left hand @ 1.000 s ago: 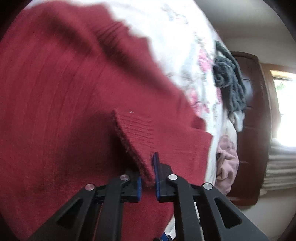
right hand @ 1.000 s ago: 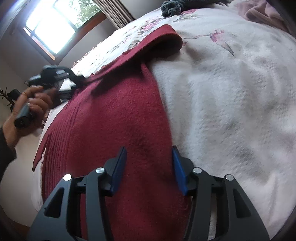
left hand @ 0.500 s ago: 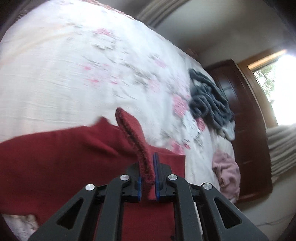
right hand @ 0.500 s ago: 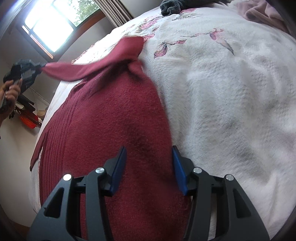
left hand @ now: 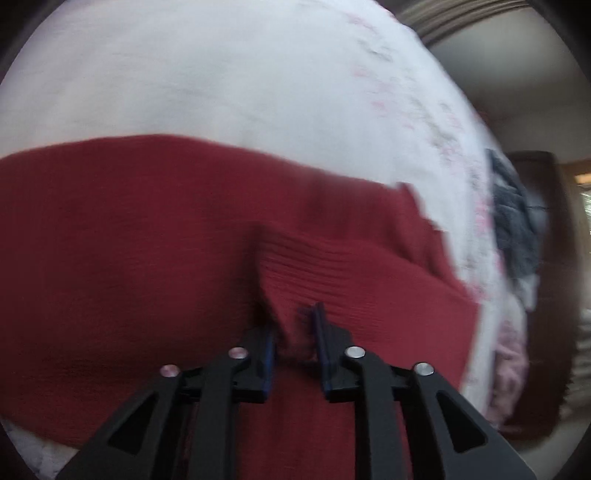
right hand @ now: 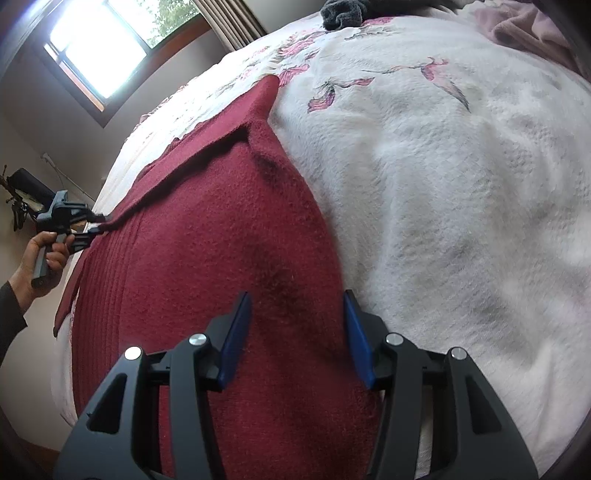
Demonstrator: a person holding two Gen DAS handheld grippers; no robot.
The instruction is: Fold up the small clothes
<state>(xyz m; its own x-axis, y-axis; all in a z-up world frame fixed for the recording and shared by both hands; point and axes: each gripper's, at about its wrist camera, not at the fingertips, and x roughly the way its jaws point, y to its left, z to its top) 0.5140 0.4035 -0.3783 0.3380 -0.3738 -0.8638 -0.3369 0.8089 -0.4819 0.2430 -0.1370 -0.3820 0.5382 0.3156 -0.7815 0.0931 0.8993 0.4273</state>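
A dark red sweater [right hand: 229, 266] lies spread on the white flowered bedspread [right hand: 461, 206], filling the left half of the right wrist view from six o'clock up to about eleven. The left gripper [left hand: 293, 332] has the ribbed cuff [left hand: 332, 266] of one sleeve between its jaws, which stand a little apart with the knit bunched in the narrow gap. The picture is blurred, so whether the pads press the cloth firmly cannot be told. The sleeve runs taut from the shoulder at twelve o'clock in the right wrist view down to that gripper at nine o'clock, which suggests it is being drawn across the body of the sweater to fold it inward.

The person's hand [right hand: 48, 254] wraps the handle of the left gripper, wrist low, a dark cuff showing at the frame edge. The right gripper [right hand: 297, 332] hangs just above the sweater's near edge with its jaws wide apart and nothing between them, straddling the hem line where red meets white. It looks placed to pin or pick up that edge. A grey garment [right hand: 341, 13] and a pink one [right hand: 524, 29] lie at the far side of the bed.
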